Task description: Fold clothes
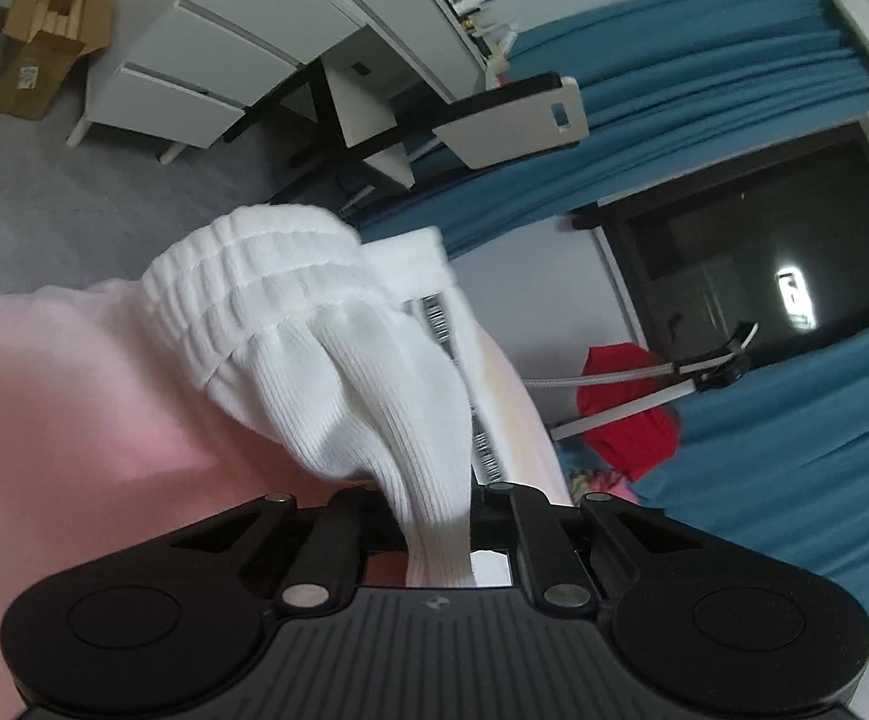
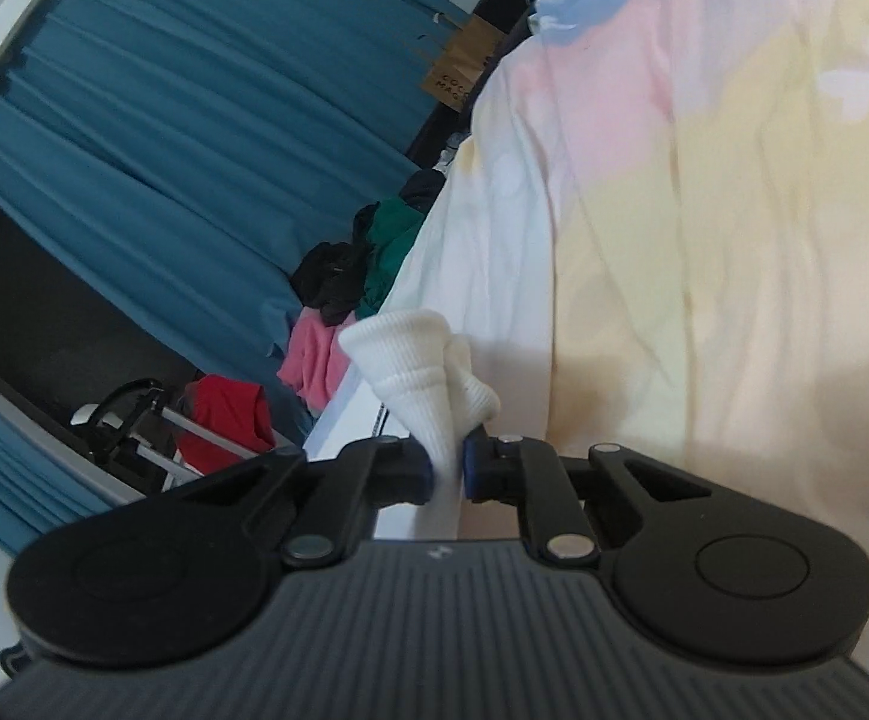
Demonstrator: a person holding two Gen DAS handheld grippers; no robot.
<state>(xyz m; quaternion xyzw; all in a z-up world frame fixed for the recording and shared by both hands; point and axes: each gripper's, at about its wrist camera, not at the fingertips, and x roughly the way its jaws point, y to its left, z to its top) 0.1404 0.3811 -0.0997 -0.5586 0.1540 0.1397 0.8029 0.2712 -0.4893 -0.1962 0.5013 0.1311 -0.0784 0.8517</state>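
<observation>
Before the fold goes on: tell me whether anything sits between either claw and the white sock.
Nothing visible does. The left claw is shut on the white sock, and the right claw also pinches white ribbed sock fabric.

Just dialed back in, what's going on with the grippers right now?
A person is working over a bed with a pastel sheet, a gripper in each hand. The left gripper is shut on a white ribbed sock, pinching it below the cuff. The right gripper is shut on white ribbed sock fabric too; whether it is the same sock cannot be told. More clothes are piled at the bed's edge.
</observation>
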